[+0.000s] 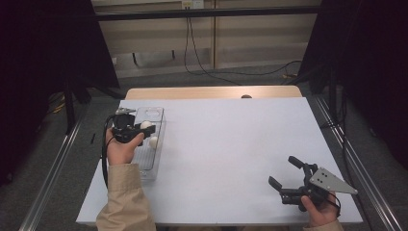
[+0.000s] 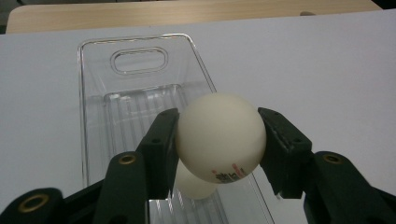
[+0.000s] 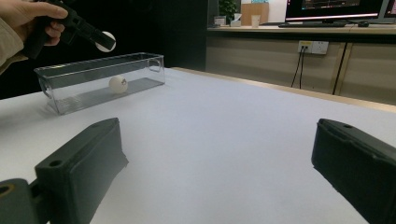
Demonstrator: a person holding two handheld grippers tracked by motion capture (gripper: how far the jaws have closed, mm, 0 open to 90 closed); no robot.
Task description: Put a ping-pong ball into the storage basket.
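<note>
Clear plastic forms the long tray (image 1: pixel 144 166) that lies at the left side of the white worktop (image 1: pixel 226 159), its narrow end with an oval handle cutout pointing away from the person. The left tool (image 1: pixel 144 127) hangs above this tray, held by the person's left hand (image 1: pixel 121 149), and its two black jaws are clamped on a white ball (image 2: pixel 219 135), one pad pressing each side. In the left gripper view the ball carries small red and dark print low on its face, and it sits above the tray's ribbed floor. A second ball (image 2: pixel 196 184) of the same cream white lies on the floor of the tray, directly under the held one; the right gripper view shows it resting about midway along the tray's length, touching nothing but the floor.

The right tool (image 1: pixel 284 174) is well apart from all this, near the front right corner of the worktop, held in the person's right hand (image 1: pixel 321 209) with a grey three-cornered plate on top. Its jaws stand wide apart with nothing between them, pointing across the bare worktop toward the tray. A beige sleeve (image 1: pixel 125 202) covers the left forearm. Beyond the worktop's far edge a strip of wooden table (image 1: pixel 211 92) shows.
</note>
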